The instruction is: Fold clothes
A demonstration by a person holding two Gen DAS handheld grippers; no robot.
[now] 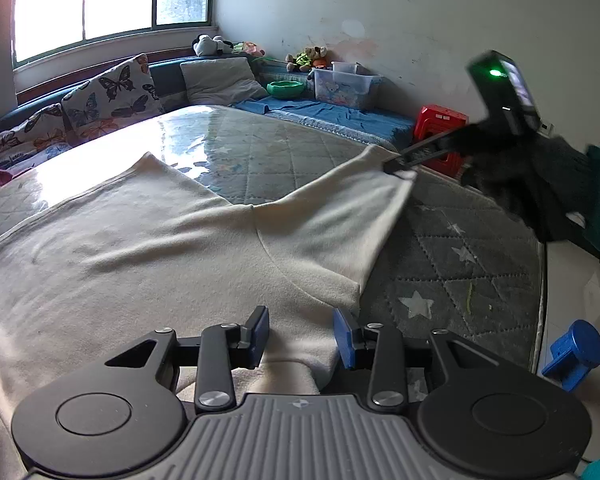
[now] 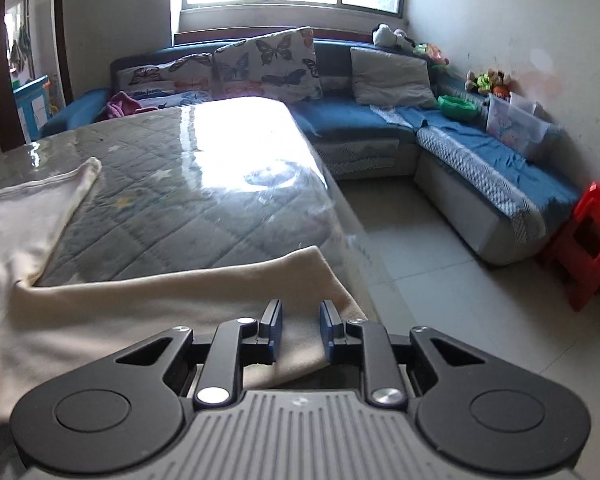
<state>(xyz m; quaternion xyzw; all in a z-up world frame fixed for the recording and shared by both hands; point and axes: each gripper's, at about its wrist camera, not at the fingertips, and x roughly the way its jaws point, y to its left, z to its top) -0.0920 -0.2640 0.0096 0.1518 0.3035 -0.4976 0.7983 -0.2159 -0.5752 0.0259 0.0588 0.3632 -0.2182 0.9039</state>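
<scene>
A cream garment (image 1: 160, 248) lies spread on the quilted grey table cover (image 1: 440, 240). Its right sleeve (image 1: 340, 216) stretches out towards the table's right edge. My left gripper (image 1: 302, 334) stands open over the garment's near edge, its blue pads apart with flat cloth under the gap. My right gripper (image 1: 398, 166), held by a dark-gloved hand (image 1: 520, 184), is at the sleeve's end. In the right wrist view the right gripper (image 2: 300, 332) is open: the sleeve cloth (image 2: 160, 300) lies between the pads, and neither pad presses on it.
The table's right edge drops to a tiled floor (image 2: 440, 280). A red stool (image 2: 588, 248) and a blue corner sofa (image 2: 380, 120) with butterfly cushions stand beyond. On the sofa sits a clear plastic bin (image 1: 346, 86). A blue plastic part (image 1: 576, 352) is at the near right.
</scene>
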